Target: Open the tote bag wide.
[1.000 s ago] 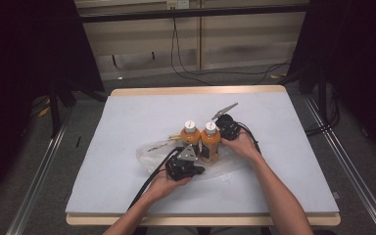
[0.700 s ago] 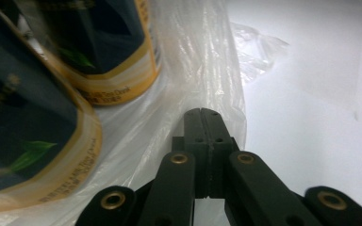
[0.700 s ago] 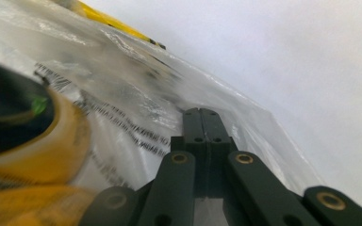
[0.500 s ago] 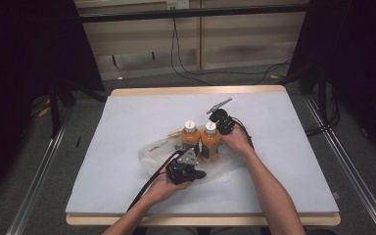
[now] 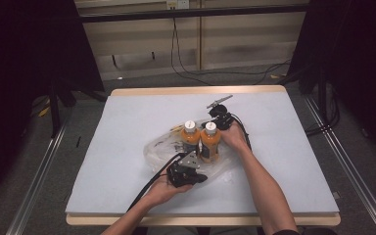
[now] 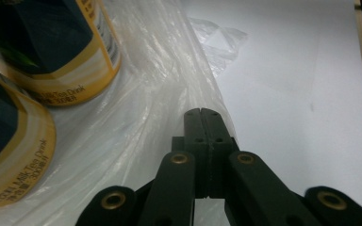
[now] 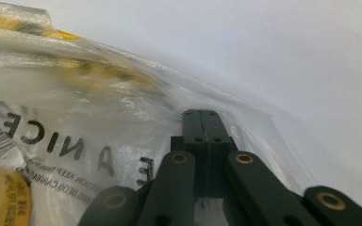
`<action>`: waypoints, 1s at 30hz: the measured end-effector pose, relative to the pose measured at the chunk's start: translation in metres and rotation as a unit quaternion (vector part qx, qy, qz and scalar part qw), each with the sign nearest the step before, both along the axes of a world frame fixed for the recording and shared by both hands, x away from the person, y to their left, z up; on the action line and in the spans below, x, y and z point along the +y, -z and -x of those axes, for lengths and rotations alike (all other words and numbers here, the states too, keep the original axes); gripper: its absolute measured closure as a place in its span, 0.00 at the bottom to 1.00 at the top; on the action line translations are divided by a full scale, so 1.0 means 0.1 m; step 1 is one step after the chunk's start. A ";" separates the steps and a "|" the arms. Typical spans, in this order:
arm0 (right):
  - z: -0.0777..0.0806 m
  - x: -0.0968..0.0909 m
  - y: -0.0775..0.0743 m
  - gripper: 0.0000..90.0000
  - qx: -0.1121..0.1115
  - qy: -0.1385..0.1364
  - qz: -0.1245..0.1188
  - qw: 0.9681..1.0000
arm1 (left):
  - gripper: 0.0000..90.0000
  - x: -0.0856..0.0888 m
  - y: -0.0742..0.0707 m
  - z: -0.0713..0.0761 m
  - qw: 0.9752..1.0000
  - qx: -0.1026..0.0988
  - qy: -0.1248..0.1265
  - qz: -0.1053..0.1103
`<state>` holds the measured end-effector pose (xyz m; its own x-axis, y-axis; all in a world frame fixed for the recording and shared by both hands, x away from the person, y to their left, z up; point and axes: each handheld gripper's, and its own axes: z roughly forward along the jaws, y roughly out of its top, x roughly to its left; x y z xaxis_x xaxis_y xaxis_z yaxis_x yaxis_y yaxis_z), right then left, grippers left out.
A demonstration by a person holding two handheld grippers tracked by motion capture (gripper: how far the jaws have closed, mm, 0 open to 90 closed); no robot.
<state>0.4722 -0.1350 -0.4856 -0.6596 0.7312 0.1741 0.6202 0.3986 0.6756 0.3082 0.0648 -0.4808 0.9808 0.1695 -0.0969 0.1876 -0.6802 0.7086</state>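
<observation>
Two orange drink bottles [image 5: 191,138] [image 5: 210,143] with white caps stand upright side by side inside a clear plastic bag [image 5: 159,147] at the middle of the table. My left gripper [image 5: 201,179] lies at the bag's near side, its jaws shut on the film [image 6: 160,70] just right of the bottles [image 6: 52,47]. My right gripper [image 5: 217,121] is at the bag's far right corner behind the bottles. Its jaws [image 7: 201,114] are pressed together on the printed plastic [image 7: 99,127].
The pale grey table [image 5: 293,147] has a wooden rim. Yellow items [image 7: 75,66] lie inside the bag at its far side. Black cables trail from both grippers toward the near edge. Dark curtains and metal rails flank the table.
My right gripper has shifted a little toward the far side of the table with the bag's edge in it. The left gripper and the bottles have kept still.
</observation>
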 end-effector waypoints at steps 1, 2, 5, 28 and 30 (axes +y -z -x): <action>-0.02 0.00 -0.01 1.00 0.006 0.004 0.000 1.000 | 1.00 0.00 0.00 0.01 1.000 0.001 0.001 -0.002; -0.04 0.00 -0.01 1.00 0.008 0.005 0.000 1.000 | 1.00 0.00 -0.02 0.01 1.000 -0.002 0.003 -0.012; -0.10 0.00 -0.01 1.00 0.014 0.009 -0.002 1.000 | 1.00 0.00 0.00 0.03 1.000 0.001 0.006 0.000; -0.25 -0.02 -0.01 1.00 0.000 0.073 0.016 0.997 | 1.00 0.04 -0.01 0.07 1.000 0.013 0.015 0.000; -0.25 -0.01 -0.01 1.00 -0.001 0.076 0.018 0.997 | 1.00 0.04 -0.01 0.08 1.000 0.015 0.013 0.003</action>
